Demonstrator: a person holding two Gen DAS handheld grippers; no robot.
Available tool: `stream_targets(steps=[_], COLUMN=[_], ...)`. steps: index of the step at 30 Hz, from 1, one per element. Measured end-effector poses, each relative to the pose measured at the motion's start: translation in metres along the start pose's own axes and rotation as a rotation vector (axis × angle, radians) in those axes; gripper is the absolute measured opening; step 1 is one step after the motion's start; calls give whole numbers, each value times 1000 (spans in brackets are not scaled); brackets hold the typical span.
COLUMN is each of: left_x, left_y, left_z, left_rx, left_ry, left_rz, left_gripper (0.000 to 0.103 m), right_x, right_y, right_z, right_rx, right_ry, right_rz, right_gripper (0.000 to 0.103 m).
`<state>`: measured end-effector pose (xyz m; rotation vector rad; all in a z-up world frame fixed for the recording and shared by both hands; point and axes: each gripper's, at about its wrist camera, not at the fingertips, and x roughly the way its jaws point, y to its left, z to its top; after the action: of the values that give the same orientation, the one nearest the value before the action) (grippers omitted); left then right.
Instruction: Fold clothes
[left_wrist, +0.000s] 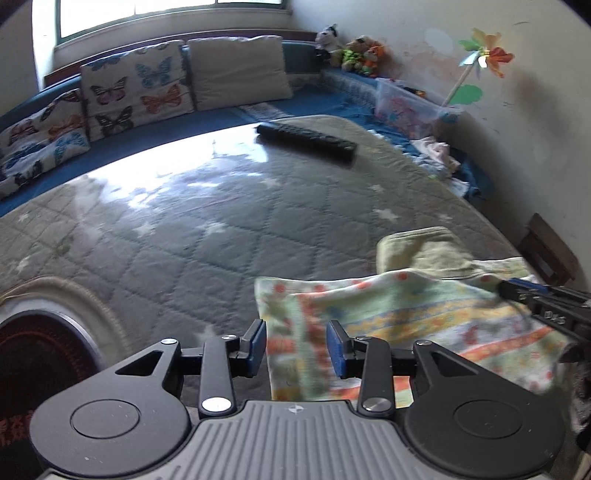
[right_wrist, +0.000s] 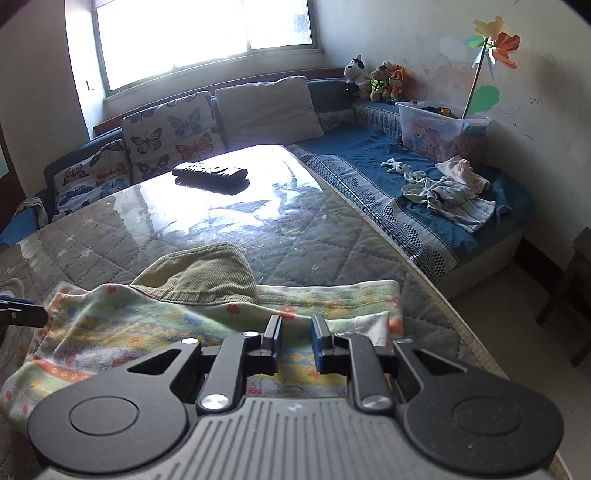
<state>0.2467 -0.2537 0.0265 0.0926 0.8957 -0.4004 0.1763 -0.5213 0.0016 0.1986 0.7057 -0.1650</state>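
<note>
A glossy table (right_wrist: 325, 236) over a grey quilted, star-printed cover carries a black remote (right_wrist: 210, 175) near its far edge. At the near edge lies a floral cloth (right_wrist: 155, 332), with an olive corduroy garment (right_wrist: 207, 273) partly over it.

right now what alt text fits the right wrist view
The right hand-held gripper, jaws apart, hovers over a floral cloth on a quilted table, an olive corduroy garment lying on the cloth. Beyond are a remote and a cushioned bench.
</note>
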Motion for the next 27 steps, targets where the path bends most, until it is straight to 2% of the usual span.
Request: stream_targets(steps=[4,10,15,19,27], left_x=[-4,-12,7,23,32], left_y=[11,-21,-48,-55,-51], left_z=[1,8,15,15,10], left_rx=[-34,22,57,56,55], left_ry=[-13,-46,-20,13,10], left_rz=[8,-112,-185,-189,-181], left_gripper=[38,38,35,32,31], right_x=[-2,-16,-21,-23,-30], right_y=[-2,11,30,45,68], right_z=[1,2,0,-5,-23], right_rx=[9,-11,-65,-108,-202], right_ry=[-9,-31,-25,-11,12], right_rz=[-3,53,113,172,228], right_gripper=[17,23,24,24,24])
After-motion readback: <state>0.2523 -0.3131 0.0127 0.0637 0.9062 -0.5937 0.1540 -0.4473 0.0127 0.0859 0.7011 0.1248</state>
